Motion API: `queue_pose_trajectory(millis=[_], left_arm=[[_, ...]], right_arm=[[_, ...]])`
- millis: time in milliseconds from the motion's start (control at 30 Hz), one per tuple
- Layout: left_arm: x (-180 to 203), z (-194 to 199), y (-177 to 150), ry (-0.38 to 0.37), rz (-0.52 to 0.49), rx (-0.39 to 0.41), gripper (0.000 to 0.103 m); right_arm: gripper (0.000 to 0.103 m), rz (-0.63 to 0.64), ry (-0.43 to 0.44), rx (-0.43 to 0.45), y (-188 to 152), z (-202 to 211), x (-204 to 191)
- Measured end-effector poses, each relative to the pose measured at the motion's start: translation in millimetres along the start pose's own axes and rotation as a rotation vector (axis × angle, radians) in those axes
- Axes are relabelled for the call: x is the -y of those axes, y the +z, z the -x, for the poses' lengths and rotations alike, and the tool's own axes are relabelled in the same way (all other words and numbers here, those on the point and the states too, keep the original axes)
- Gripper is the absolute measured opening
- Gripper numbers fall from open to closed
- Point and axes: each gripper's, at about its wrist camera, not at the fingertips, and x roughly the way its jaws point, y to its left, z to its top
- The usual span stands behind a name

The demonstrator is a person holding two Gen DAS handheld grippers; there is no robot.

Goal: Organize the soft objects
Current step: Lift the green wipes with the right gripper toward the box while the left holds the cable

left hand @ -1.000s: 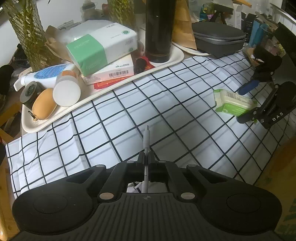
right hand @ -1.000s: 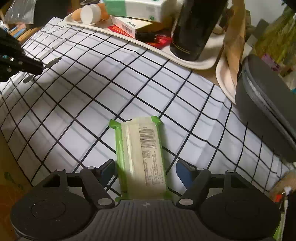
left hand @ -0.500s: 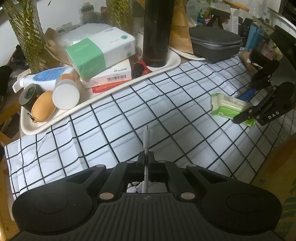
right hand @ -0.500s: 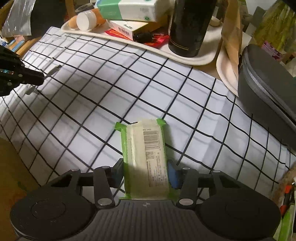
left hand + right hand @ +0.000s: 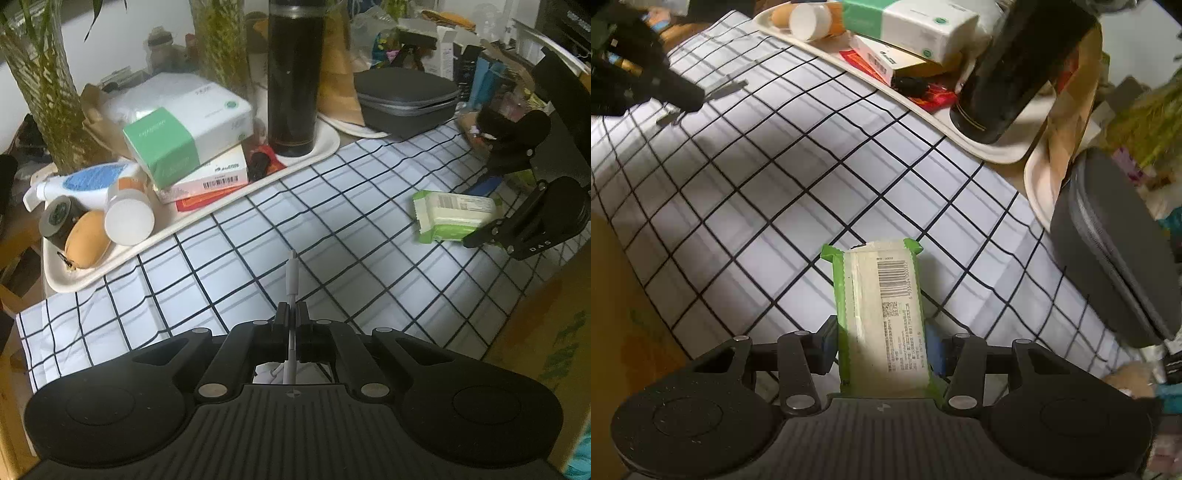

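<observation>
Checked cloth (image 5: pixel 369 258), tray (image 5: pixel 325 147) holding tissue box (image 5: pixel 188 125), flask (image 5: pixel 295 77)

black flask (image 5: pixel 295 77), grey zip case (image 5: pixel 406 98), checked cloth (image 5: pixel 332 236)

A second ago the right claw (image 5: pixel 882 341) stood open around the green wipes pack (image 5: pixel 881 314); its blue pads (image 5: pixel 934 349) have since closed onto the pack's sides. The pack has also left the checked cloth (image 5: pixel 775 206) and now hangs lifted above the table, its shadow on the cloth below it.
</observation>
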Motion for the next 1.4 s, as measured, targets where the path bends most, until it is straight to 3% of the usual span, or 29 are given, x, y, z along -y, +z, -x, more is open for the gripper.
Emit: queue_pose_trajectory(millis=[700, 1033, 1400], left_arm=[[18, 73, 19, 0.013, -0.010, 0.153, 0.003], [32, 105, 18, -0.016, 0.011, 0.218, 0.003], [59, 147, 4, -0.077, 0.029, 0.305, 0.003]], right_arm=[[0.051, -0.150, -0.080, 0.214, -22, 94, 12], [0.051, -0.277, 0.057, 0.376, -47, 144, 7], [0.051, -0.309, 0.133, 0.481, -76, 175, -18]])
